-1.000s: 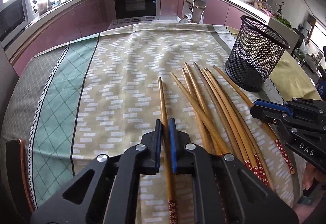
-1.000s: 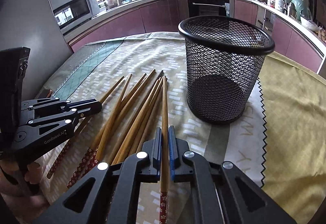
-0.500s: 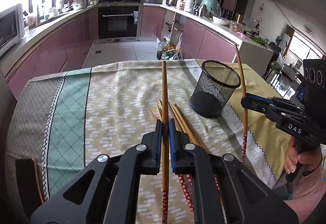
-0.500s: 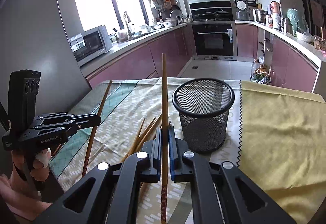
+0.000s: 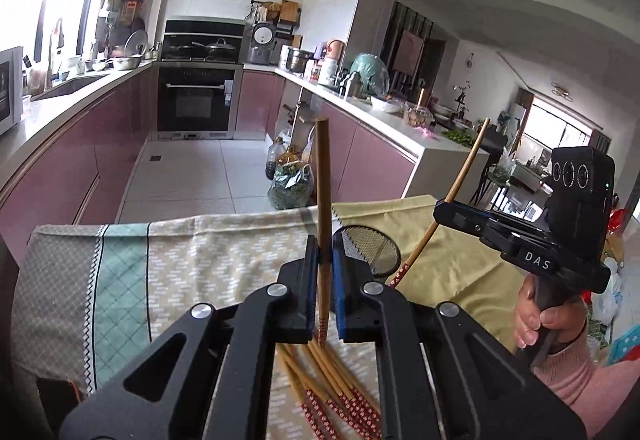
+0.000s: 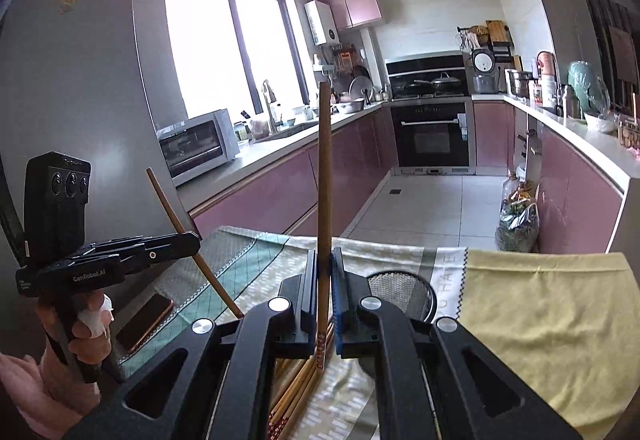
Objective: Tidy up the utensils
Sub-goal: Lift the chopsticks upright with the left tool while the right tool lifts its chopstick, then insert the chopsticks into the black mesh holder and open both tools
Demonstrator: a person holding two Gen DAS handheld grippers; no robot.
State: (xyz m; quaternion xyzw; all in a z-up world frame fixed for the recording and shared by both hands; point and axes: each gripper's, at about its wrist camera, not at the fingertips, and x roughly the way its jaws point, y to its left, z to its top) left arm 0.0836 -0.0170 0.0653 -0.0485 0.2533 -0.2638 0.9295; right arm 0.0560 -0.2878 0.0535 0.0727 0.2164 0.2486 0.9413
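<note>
One chopstick (image 5: 322, 200) is pinched upright by the left gripper (image 5: 323, 280); another chopstick (image 6: 325, 176) is pinched by the right gripper (image 6: 325, 288) above the mesh holder (image 6: 404, 290).

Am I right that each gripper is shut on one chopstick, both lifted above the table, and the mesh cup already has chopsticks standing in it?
Not quite. The mesh cup holds no chopsticks that show; the left wrist view shows bare mesh inside. The rest holds: the left gripper and right gripper each clamp one chopstick raised above the table.
</note>
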